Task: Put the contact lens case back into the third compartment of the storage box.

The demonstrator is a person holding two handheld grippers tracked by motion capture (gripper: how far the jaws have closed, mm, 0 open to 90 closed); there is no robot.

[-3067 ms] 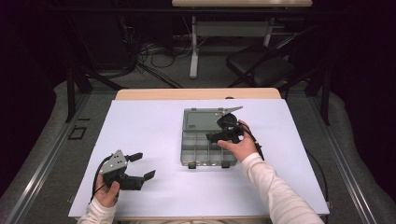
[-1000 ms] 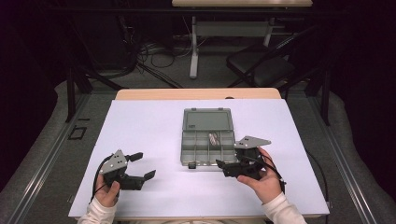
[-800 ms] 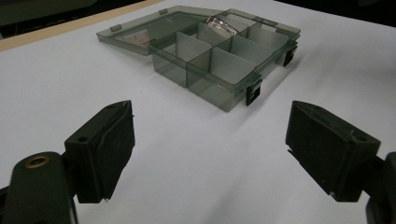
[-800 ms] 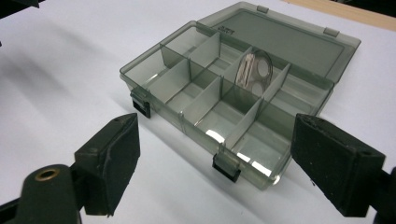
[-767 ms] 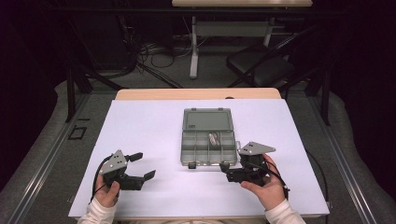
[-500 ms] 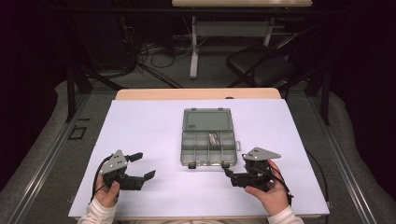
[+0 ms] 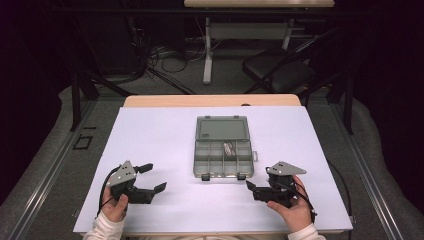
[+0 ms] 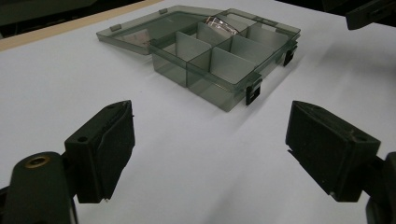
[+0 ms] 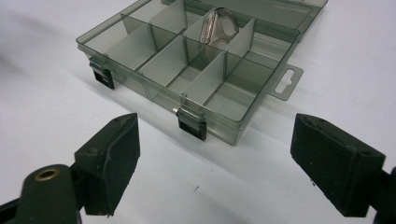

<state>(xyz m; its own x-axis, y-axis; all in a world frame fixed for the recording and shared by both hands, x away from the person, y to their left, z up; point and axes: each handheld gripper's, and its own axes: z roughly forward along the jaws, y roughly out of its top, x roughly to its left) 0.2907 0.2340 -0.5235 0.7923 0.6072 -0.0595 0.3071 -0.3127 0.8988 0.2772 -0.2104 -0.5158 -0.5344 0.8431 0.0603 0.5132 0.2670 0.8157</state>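
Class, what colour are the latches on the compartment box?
Black latches, clearest in the right gripper view.

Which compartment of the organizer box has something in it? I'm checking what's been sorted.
The back-row compartment, second from the right in the high view, holds a small clear, shiny item; the other compartments look bare.

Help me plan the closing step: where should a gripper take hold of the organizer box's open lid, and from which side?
Probably the lid's far free edge, approached from beyond the compartment box. The lid lies flat on the white table, hinged along the box's back wall, so that edge swings up. Both the left gripper and right gripper are open.
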